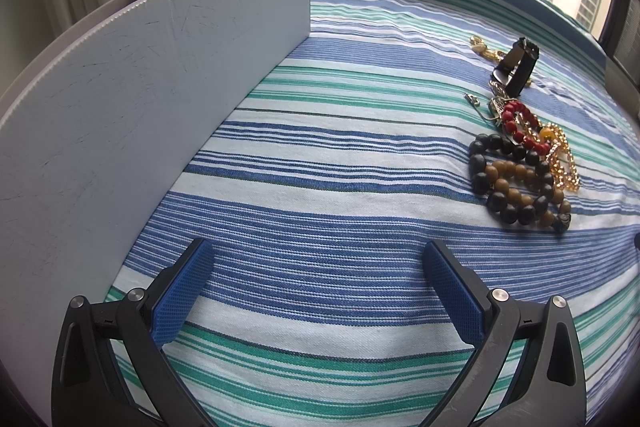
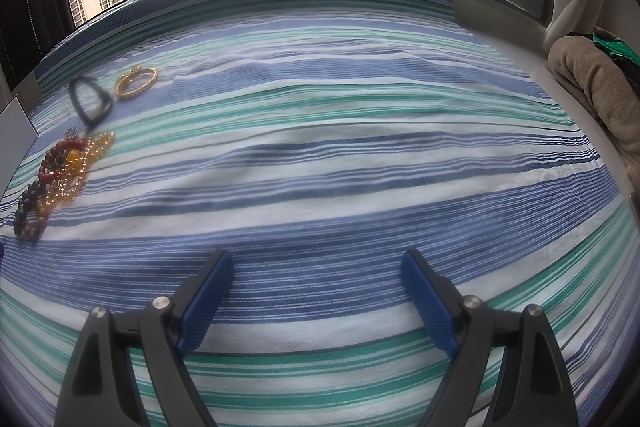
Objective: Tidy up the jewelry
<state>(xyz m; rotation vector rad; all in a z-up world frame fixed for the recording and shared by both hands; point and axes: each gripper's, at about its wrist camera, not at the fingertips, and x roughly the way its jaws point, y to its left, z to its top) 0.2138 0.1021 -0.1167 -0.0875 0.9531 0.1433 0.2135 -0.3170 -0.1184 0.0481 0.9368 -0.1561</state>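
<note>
Legible markings: none found in either wrist view.
The white board (image 1: 152, 99) carries only scuffs and hairline scratches, no print. The striped cloth (image 1: 320, 187) shows woven bands alone. The watch (image 1: 516, 67) stands edge-on, its face unreadable. The bead bracelets (image 1: 516, 183) and gold chain (image 1: 564, 163) bear no lettering that can be made out. The gripper fingers (image 2: 206, 301) show no brand mark.

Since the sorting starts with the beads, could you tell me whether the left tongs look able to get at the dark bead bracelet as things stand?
Probably yes. The left tongs are open and empty, and only bare striped bedspread lies between them and the dark bead bracelet. It does overlap the brown bead bracelet, which might lift with it.
</note>
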